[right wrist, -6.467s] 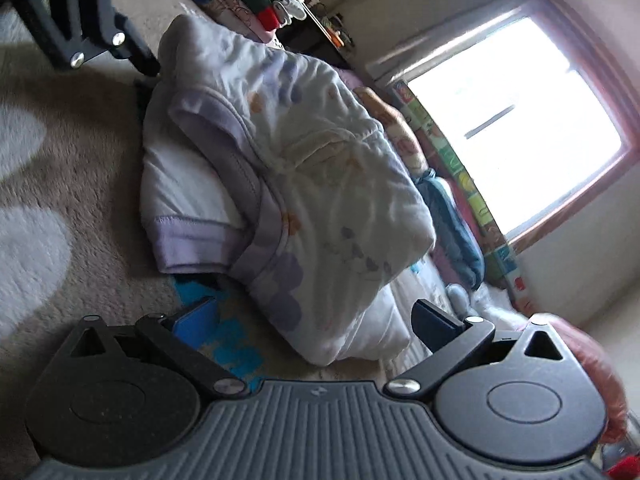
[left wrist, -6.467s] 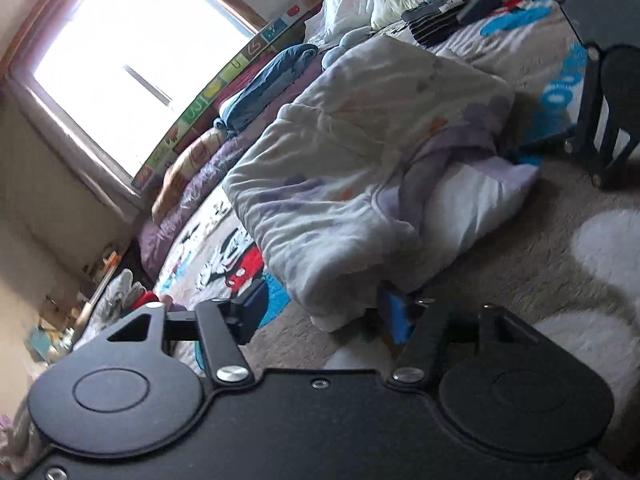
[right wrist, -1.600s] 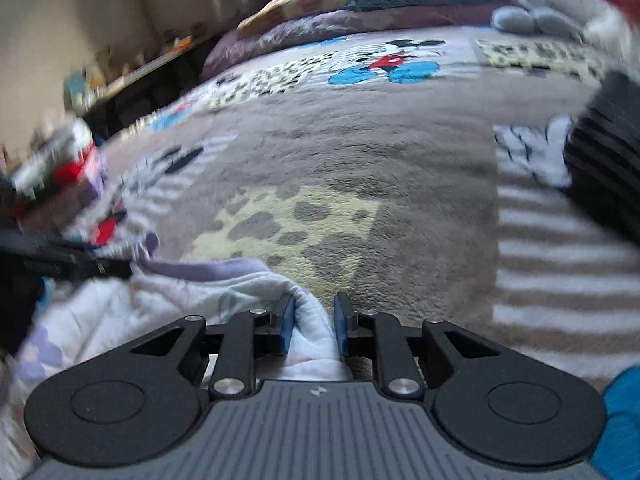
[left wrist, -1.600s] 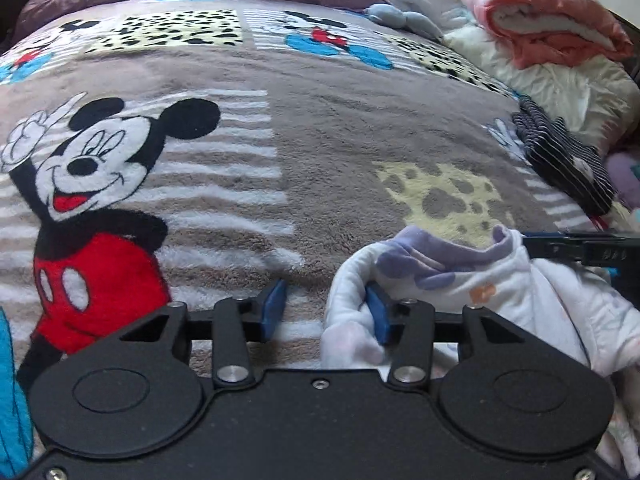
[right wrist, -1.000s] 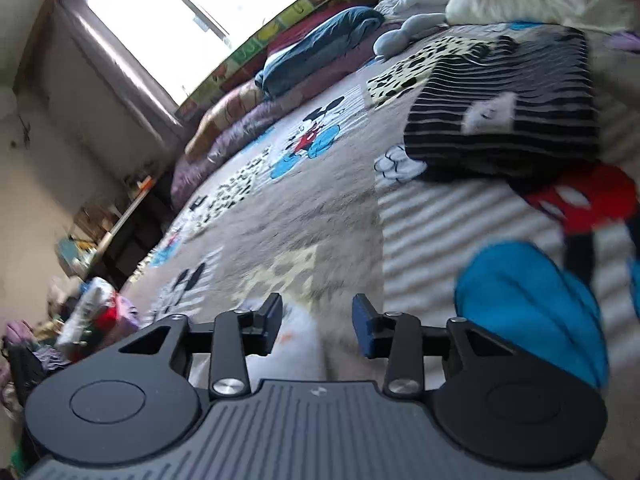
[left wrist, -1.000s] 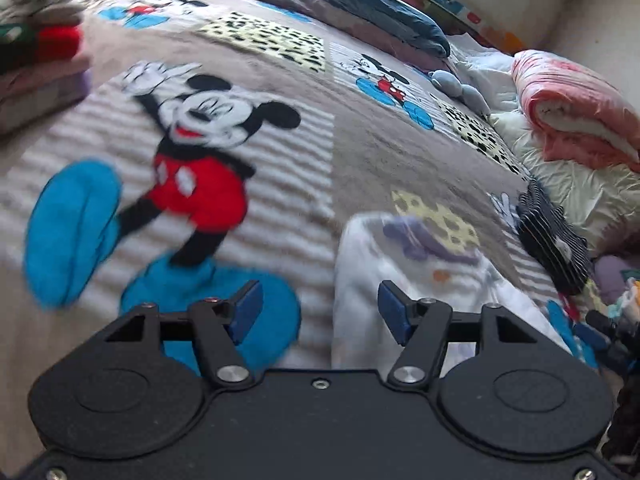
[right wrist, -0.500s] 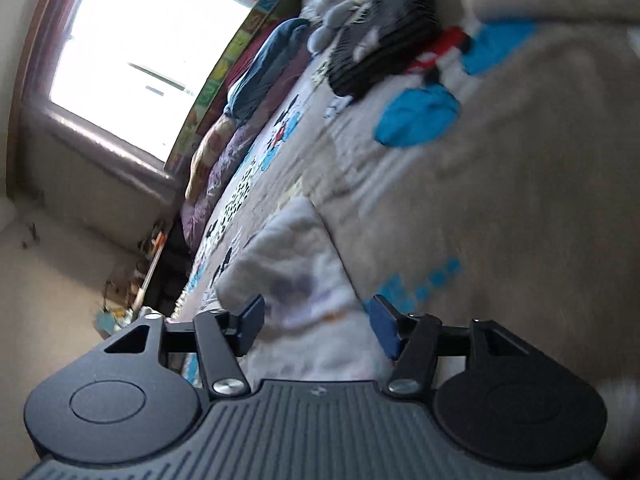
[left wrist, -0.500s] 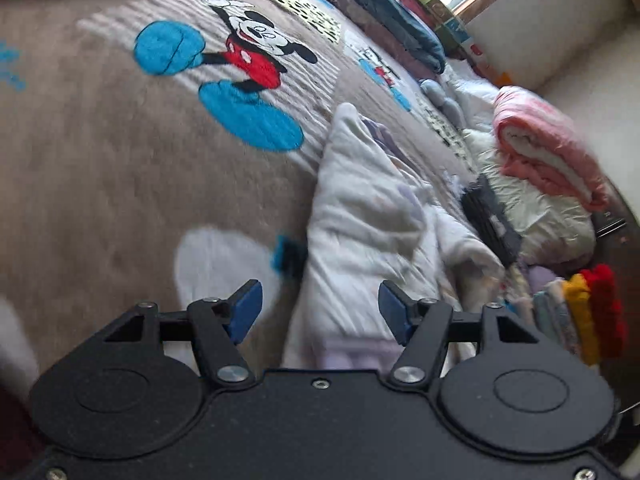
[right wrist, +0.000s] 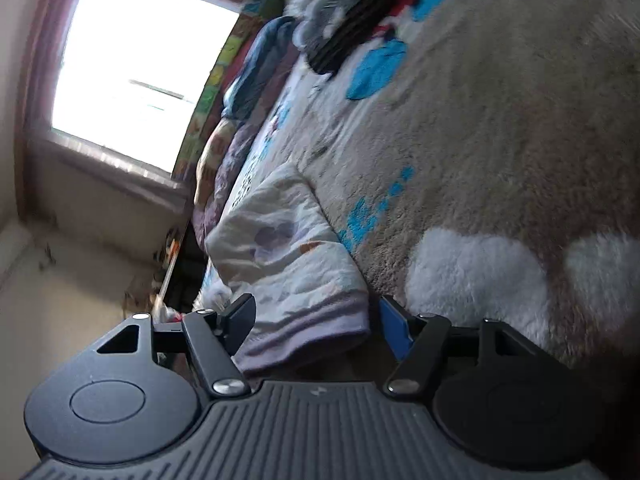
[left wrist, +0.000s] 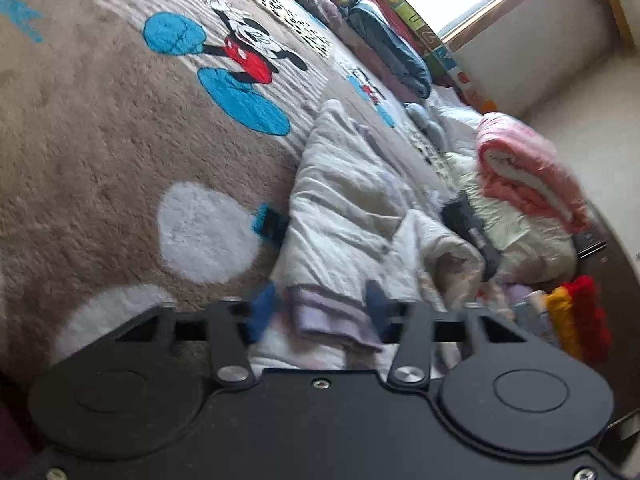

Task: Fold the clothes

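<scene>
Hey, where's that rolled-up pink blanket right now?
In the left wrist view the pink blanket sits at the right, atop white bedding near the wall, beyond the black striped garment.

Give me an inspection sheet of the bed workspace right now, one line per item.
Surface: brown Mickey blanket covers the bed.
Job's things: white garment lies folded lengthwise, its lilac hem toward the grippers.
Clutter: striped garment and pink quilt lie beyond it; blue bundle by the window.
Grippers: left gripper closing, hem between its jaws, pads not yet pressing; right gripper opening, hem between its jaws.
Cables: nothing seen.
Surroundings: bright window, plain walls.
</scene>
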Demonstrator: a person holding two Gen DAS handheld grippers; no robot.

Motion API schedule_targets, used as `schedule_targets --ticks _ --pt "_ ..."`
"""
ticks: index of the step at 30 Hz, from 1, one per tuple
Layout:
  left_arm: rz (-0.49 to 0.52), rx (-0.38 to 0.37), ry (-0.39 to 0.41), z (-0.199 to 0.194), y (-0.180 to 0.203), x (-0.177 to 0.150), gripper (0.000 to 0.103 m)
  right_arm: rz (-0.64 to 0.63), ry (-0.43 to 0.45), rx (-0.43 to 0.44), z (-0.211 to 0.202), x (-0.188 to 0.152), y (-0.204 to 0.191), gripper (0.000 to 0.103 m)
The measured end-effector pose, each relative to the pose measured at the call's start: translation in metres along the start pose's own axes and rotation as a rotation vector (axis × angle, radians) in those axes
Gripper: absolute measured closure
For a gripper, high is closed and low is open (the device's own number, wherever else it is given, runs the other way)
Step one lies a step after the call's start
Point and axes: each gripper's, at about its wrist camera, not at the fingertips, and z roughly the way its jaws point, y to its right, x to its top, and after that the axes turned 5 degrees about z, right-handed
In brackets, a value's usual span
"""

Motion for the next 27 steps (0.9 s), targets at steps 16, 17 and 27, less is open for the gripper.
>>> schedule_targets --ticks 16,17,27 --pt "-0.029 0.014 0.107 -0.031 -0.043 0.04 0.096 -0.258 -0.008 0.022 0.004 0.002 -0.001 0.038" --pt "-0.031 0.02 0.117 -0.034 -0.047 0.046 0.096 -0.267 -0.008 0.022 0.004 0.002 -0.002 0.038" --pt "0.054 0.128 0.183 -0.039 -0.067 0.123 0.097 -0.327 0.009 0.041 0.011 0.001 -0.002 0.038"
